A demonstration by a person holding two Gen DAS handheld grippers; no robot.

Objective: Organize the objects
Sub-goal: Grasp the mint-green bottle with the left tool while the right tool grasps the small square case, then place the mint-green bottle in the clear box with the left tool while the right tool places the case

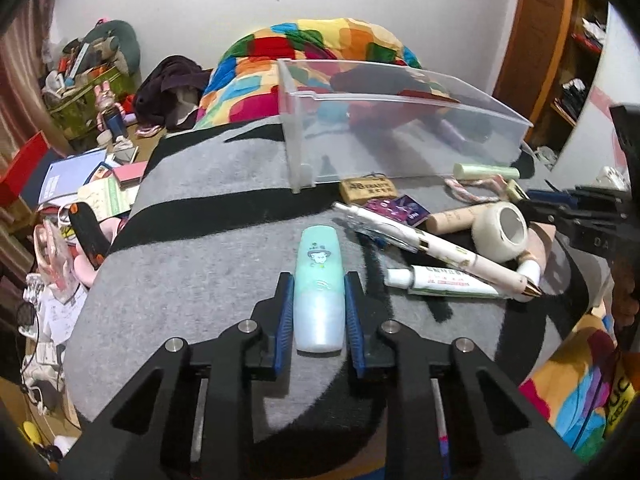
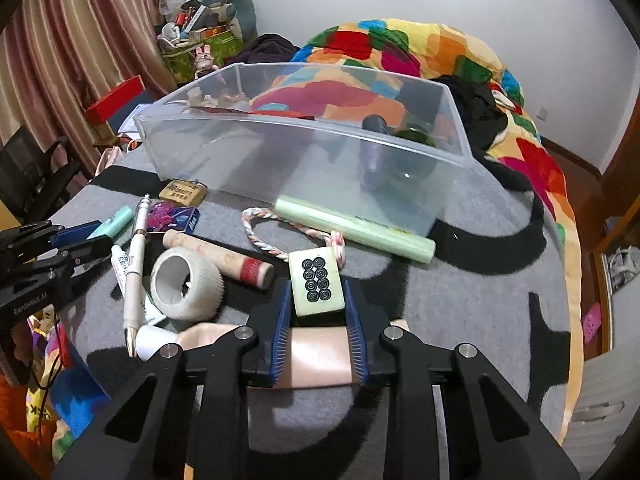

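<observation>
Right now both grippers sit low over the grey-and-black blanket (image 1: 192, 264), each with something between its blue pads. My left gripper (image 1: 319, 280) has its jaws drawn narrow around the mint highlighter (image 1: 318, 292); the highlighter's long axis runs straight away from the camera, parallel to the fingers, cap end pointing toward the clear plastic bin (image 1: 400, 136). The pads look to be touching its lower, paler body on both sides, so I judge it gripped, though it rests on the blanket, not lifted. My right gripper (image 2: 318, 290) is likewise narrow, closed on the mahjong tile (image 2: 317, 282), which stands face-up with eight black circles showing, its longer side also along the fingers. The bin lies ahead of both jaws, beyond the clutter, open top up; from the right wrist view it is nearer to the tile than the highlighter is to it from the left. Between the two hands lie a white pen (image 1: 436, 248), a small ointment tube (image 1: 444, 280) and a tape roll (image 1: 500, 232). Highlighter: pastel mint cap with a cartoon figure, smooth, likely slippery.
</observation>
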